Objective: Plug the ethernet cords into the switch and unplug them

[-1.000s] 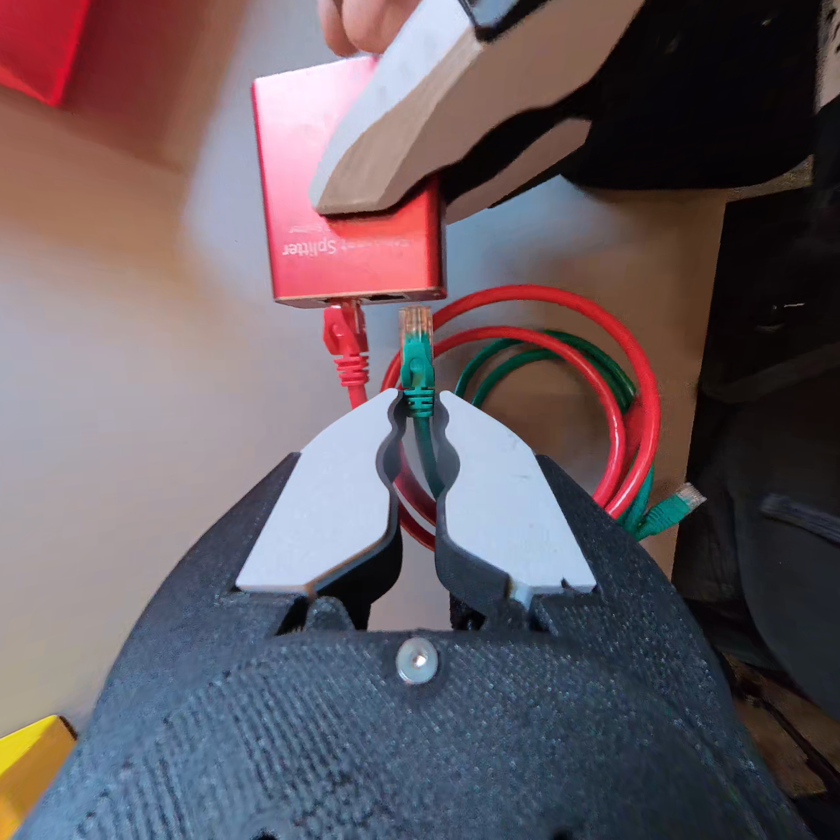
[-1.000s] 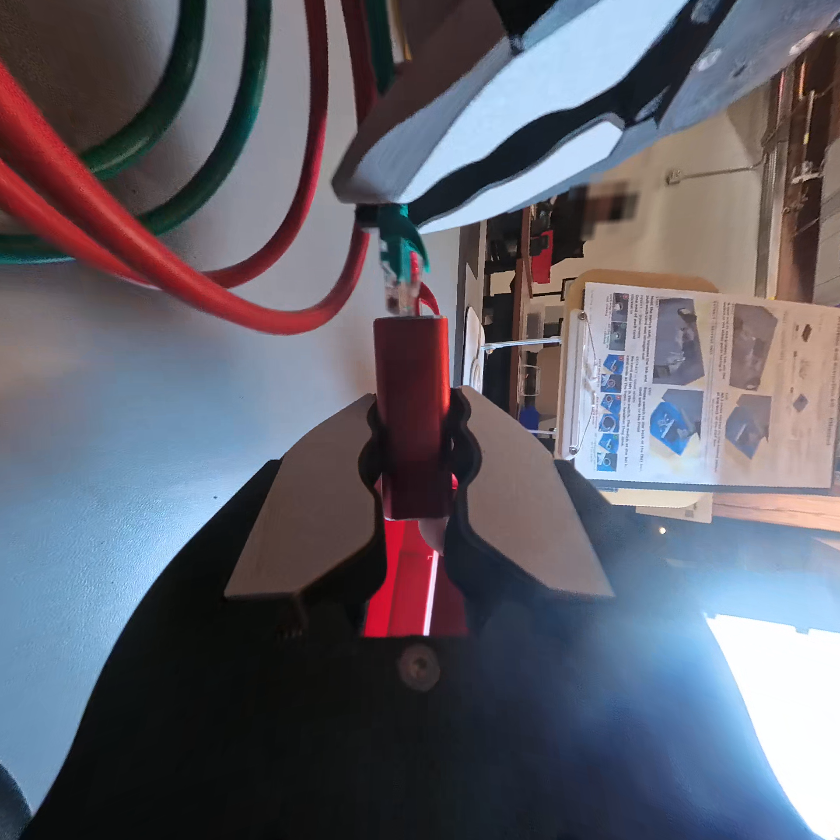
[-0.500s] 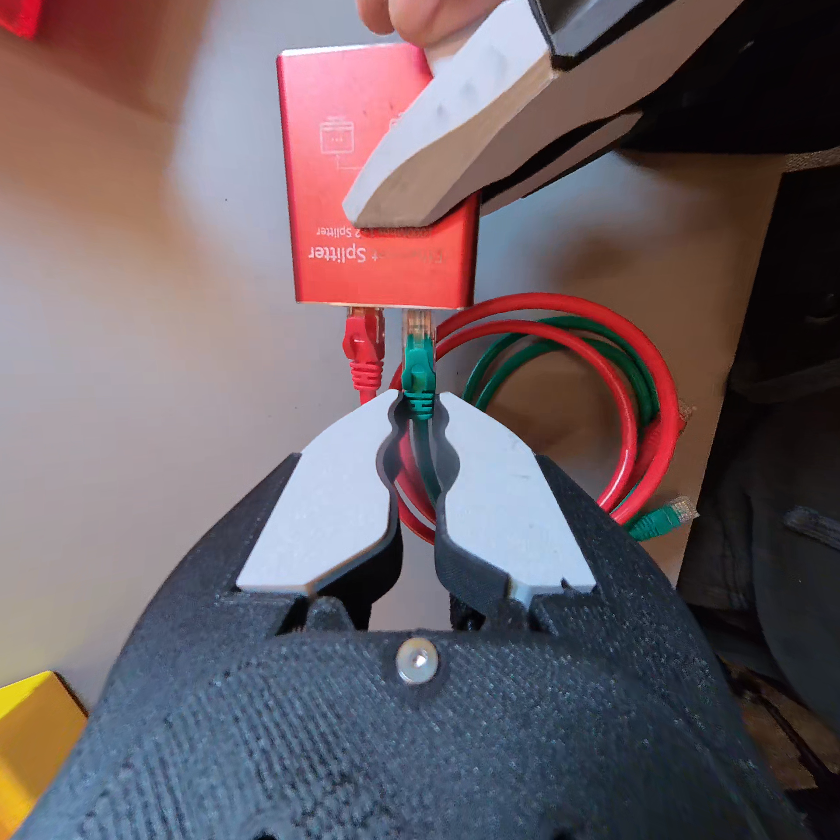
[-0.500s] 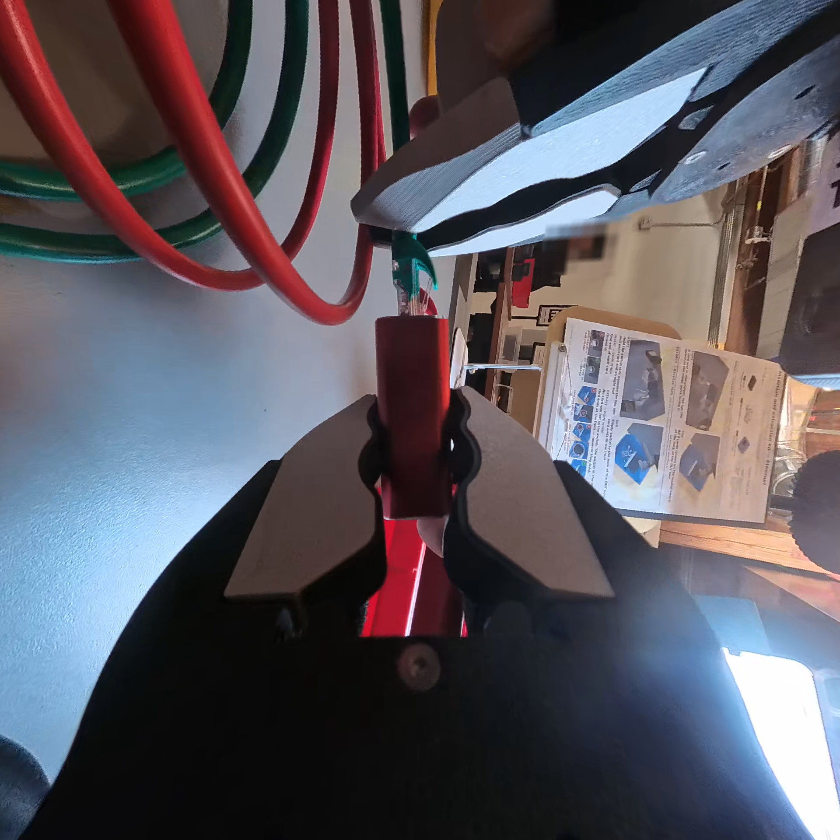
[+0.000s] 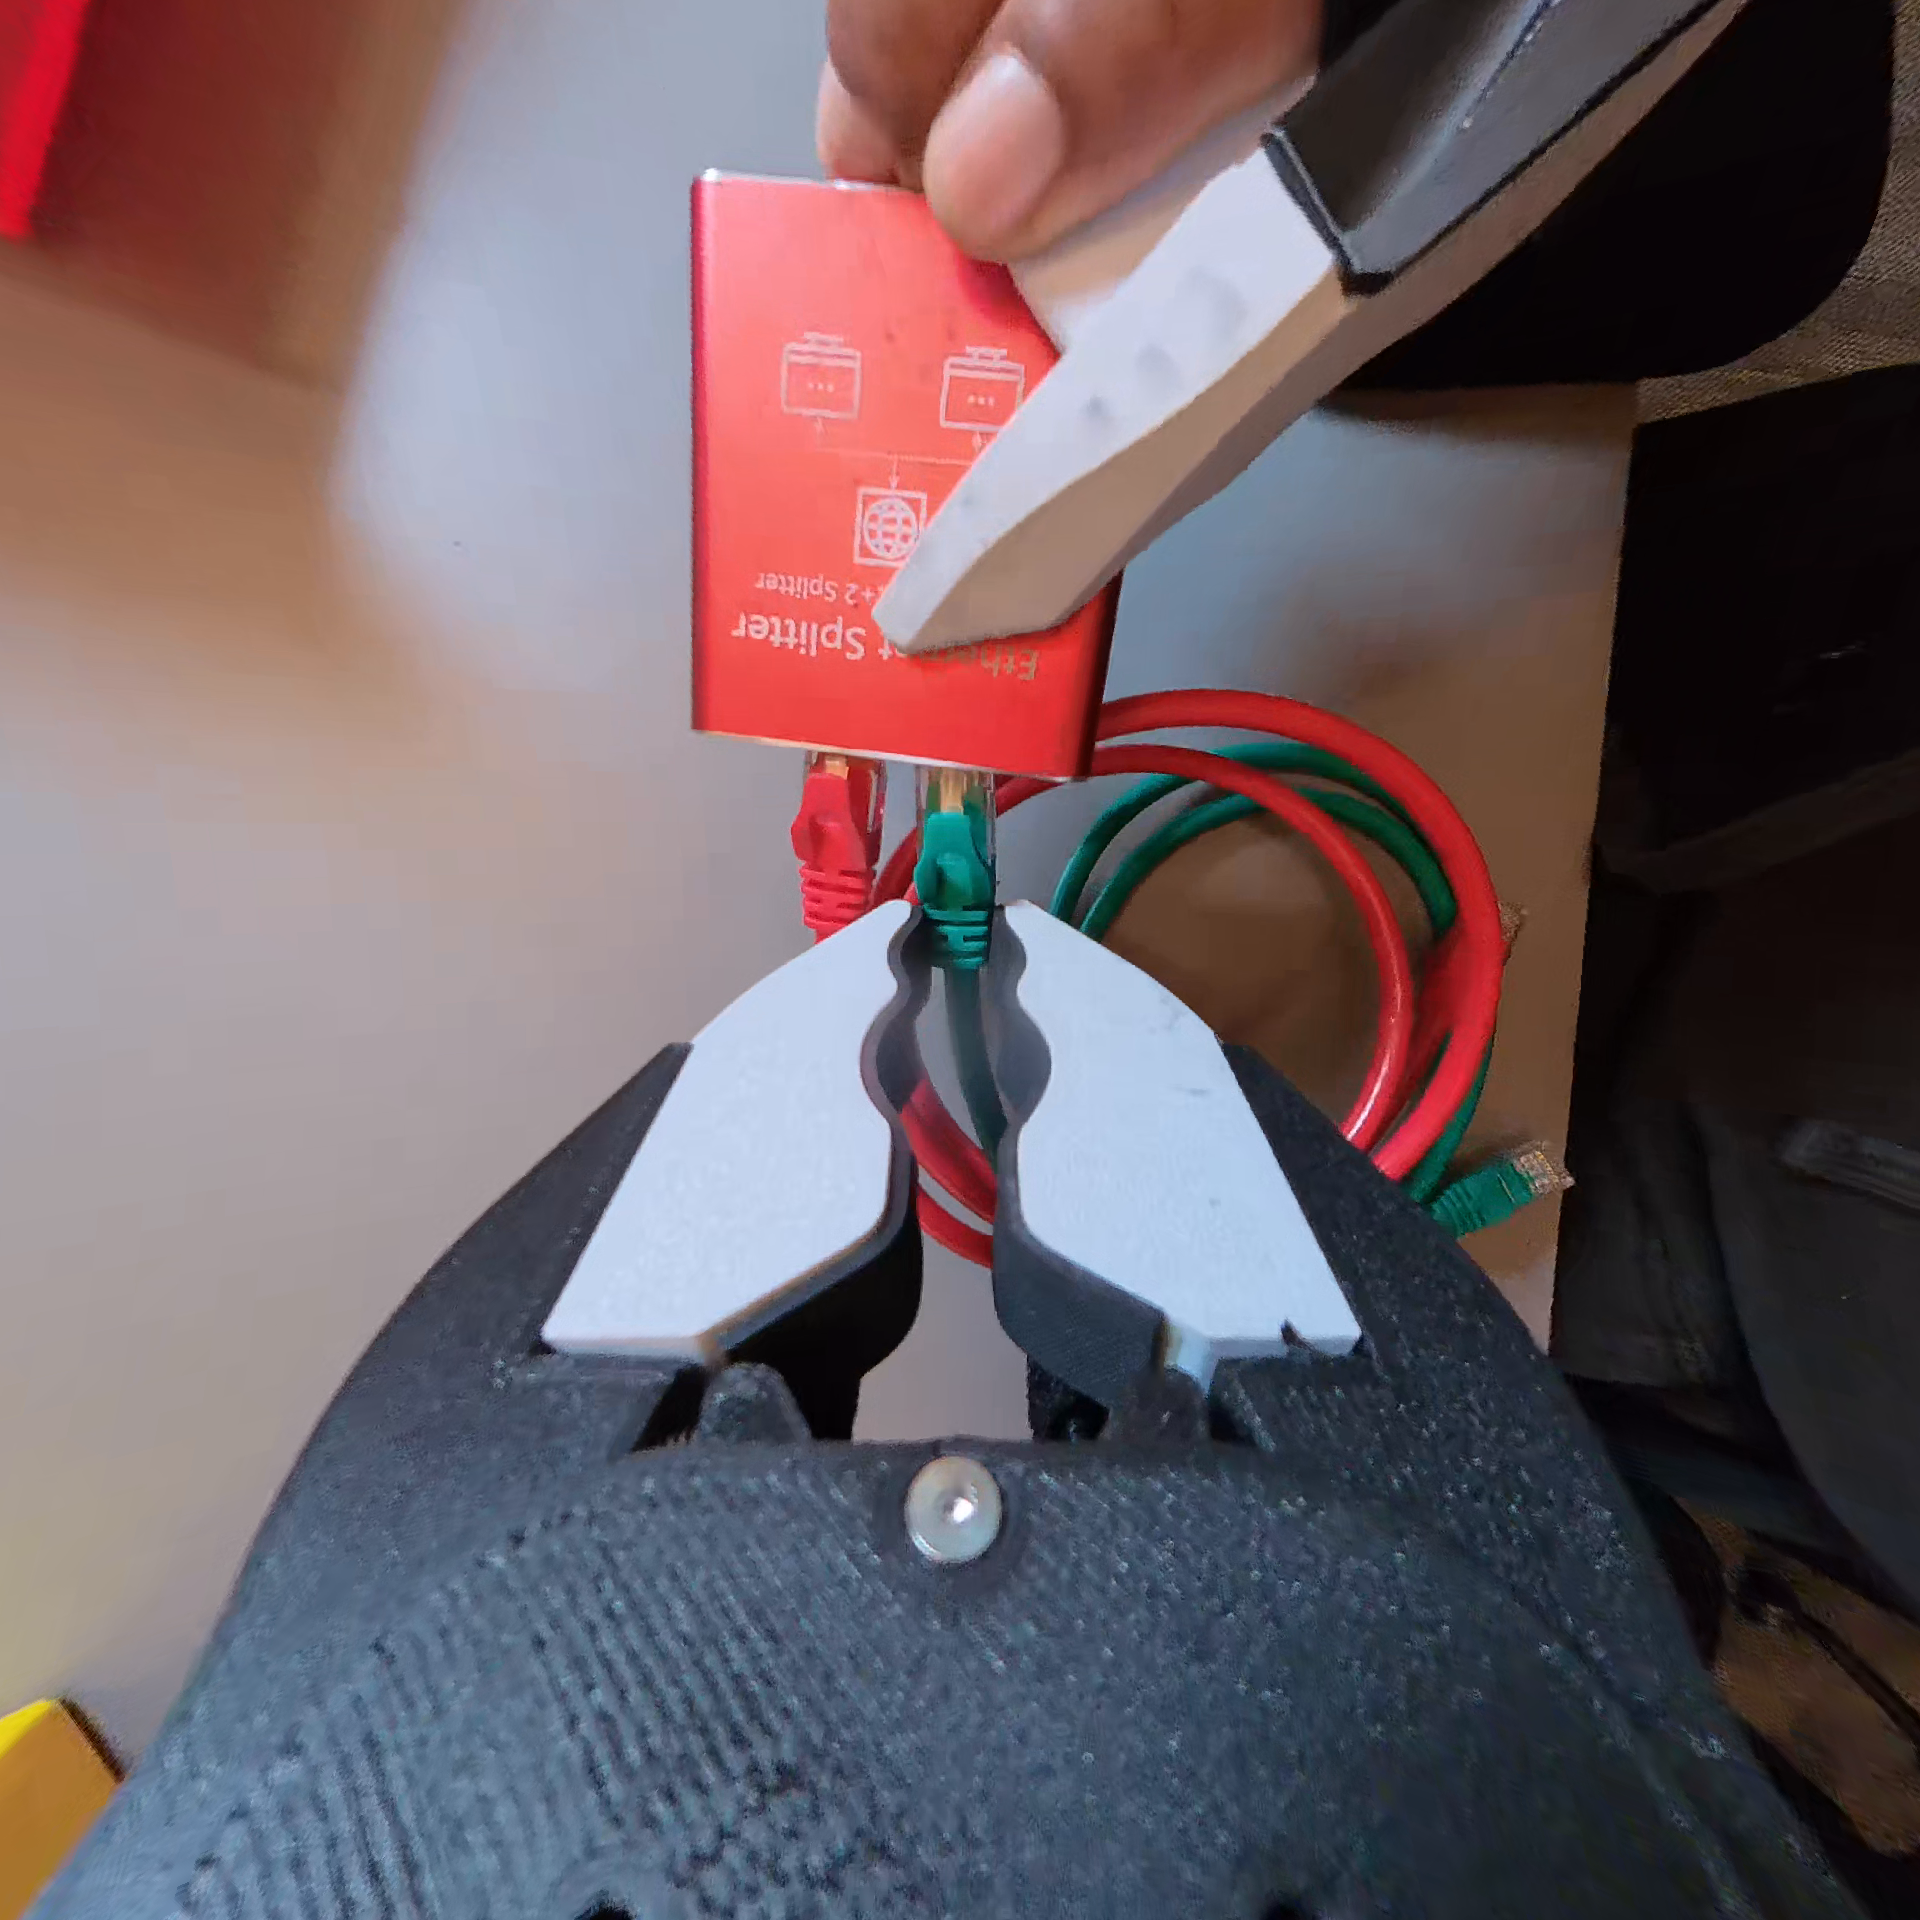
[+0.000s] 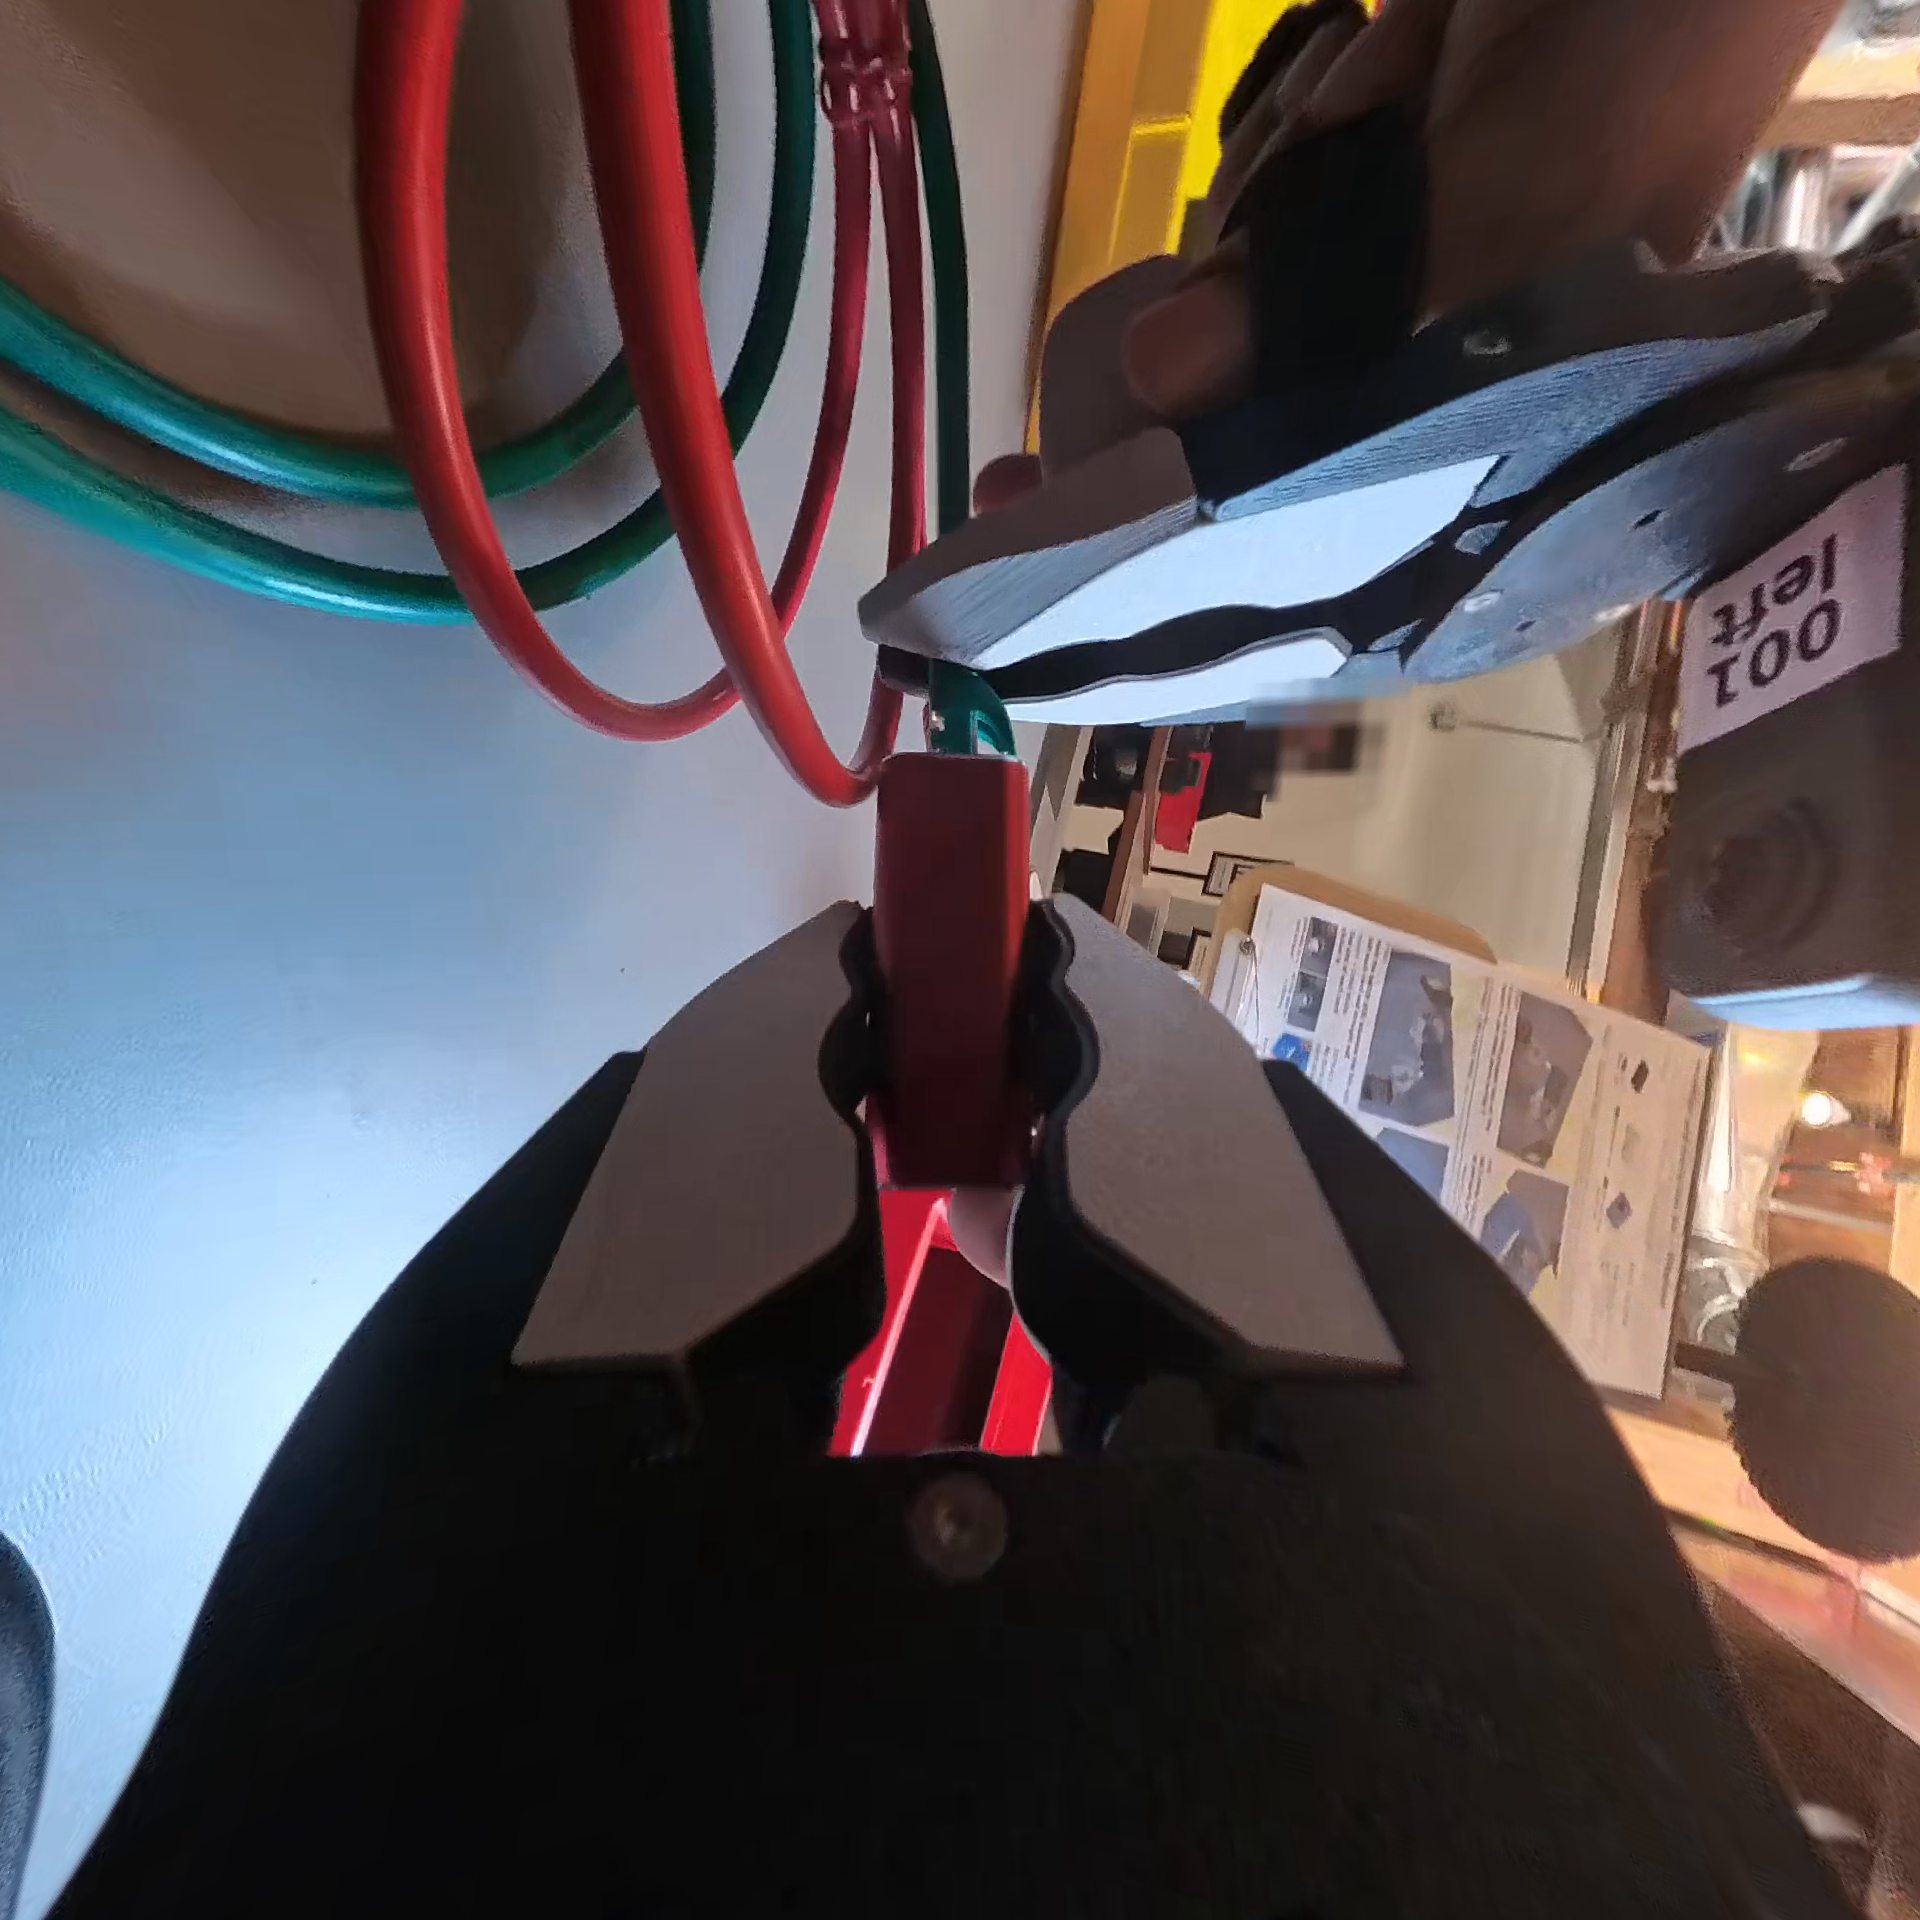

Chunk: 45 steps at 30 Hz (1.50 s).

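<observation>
A flat red switch box is held above the table, clamped edge-on in my right gripper, seen as a narrow red slab in the right wrist view. A hand also touches its far end. My left gripper is shut on the green cord's plug, whose tip sits in the box's right port. The red cord's plug sits in the left port. Red and green cord loops lie on the table. The left gripper also shows in the right wrist view.
A loose green plug lies at the table's right edge. A yellow block sits bottom left and a red object top left. A printed sheet stands beyond the table in the right wrist view. The left gripper's tips are roughly 4 centimetres from the right gripper's. The red object is about 20 centimetres from both grippers' fingertips.
The red box and the green plug have come together: the plug's tip, a little short of the port before, is now in the right port. More of the box's face shows.
</observation>
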### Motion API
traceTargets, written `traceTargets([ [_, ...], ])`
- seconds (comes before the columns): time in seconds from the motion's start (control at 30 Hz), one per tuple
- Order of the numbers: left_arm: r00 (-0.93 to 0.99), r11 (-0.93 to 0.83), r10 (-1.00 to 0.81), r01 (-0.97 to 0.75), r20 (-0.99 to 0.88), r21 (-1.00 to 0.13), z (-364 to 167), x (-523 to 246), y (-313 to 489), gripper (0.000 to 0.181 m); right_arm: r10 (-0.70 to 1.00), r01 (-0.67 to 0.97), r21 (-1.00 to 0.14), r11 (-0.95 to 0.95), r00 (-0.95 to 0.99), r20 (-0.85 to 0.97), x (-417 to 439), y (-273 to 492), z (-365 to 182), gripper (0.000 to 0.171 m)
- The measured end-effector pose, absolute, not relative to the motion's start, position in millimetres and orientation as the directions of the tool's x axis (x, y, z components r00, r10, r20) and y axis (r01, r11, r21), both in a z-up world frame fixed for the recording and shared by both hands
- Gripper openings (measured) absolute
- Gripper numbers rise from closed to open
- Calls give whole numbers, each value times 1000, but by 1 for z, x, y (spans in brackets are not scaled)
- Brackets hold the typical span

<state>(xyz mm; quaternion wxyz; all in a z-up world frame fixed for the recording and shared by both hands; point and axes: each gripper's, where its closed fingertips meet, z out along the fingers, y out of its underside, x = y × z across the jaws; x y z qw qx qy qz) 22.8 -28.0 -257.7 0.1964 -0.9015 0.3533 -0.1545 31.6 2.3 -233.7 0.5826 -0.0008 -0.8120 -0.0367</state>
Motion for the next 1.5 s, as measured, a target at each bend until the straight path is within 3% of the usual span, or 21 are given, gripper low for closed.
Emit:
traceTargets([
  [0.03,698,-662,-705,-583,127,-471,-258,24,-28,8,-55,30,69,997,-332,942,32,2,-234,25],
  [0.23,681,-642,-721,-589,125,-491,-266,36,-29,8,-125,-46,117,992,-401,907,41,0,-240,25],
  [0.4,676,-643,-717,-545,171,-539,-266,46,-34,9,-77,-53,60,997,-415,907,49,-1,-242,26],
  [0.53,718,-692,-639,-380,276,-614,-248,43,-27,10,17,77,13,997,-374,927,43,17,-233,27],
  [0.7,715,-704,-619,-322,325,-633,-236,47,-29,10,88,213,-2,977,-394,915,38,37,-244,30],
  [0.8,765,-728,-577,-322,286,-605,-241,36,-22,10,25,162,41,986,-384,923,33,27,-248,26],
  [1.1,795,-756,-556,-364,241,-544,-256,22,-35,10,50,136,-4,991,-339,940,31,24,-237,26],
  [1.5,811,-692,-583,-467,45,-550,-263,12,-56,22,74,133,-30,991,-339,938,33,22,-240,26],
])
